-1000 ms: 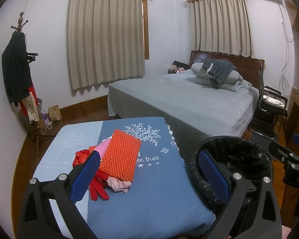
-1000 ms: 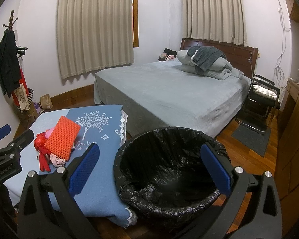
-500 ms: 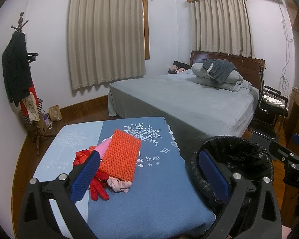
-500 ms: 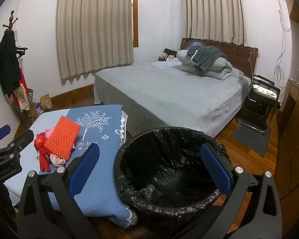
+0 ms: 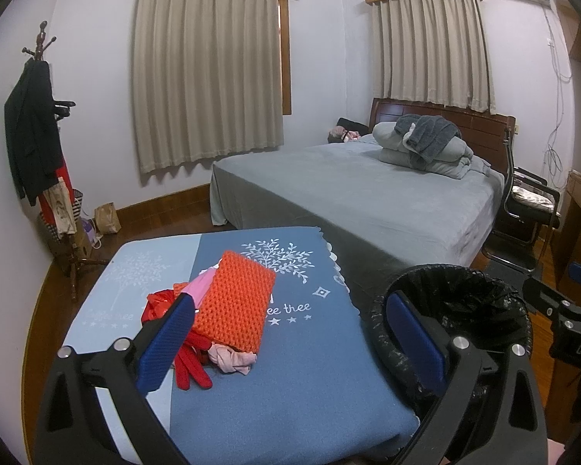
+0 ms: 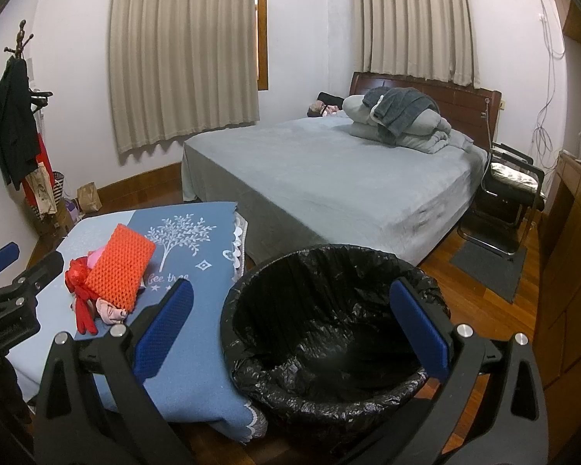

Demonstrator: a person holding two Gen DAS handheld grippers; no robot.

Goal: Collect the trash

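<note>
My left claw (image 5: 286, 343) gapes wide and holds nothing above the blue-clothed counter (image 5: 310, 372); my right claw (image 6: 290, 329) is just as wide and bare over the black-lined trash bin (image 6: 329, 333) standing just beside the counter. On the cloth lies the trash pile: an orange knitted piece (image 5: 234, 306) atop red gloves (image 5: 191, 368) and pink scraps (image 5: 232, 360). Beyond stretches the grey bed (image 5: 368, 193).

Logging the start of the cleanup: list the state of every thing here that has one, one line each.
left claw: open, holding nothing
right claw: open, holding nothing
trash bin: lined with a black bag, nothing visible inside
orange knitted piece: lying flat atop the pile on the table
red glove: lying under the pile
curtains: drawn shut
bed: made, bedding folded near the headboard
</note>
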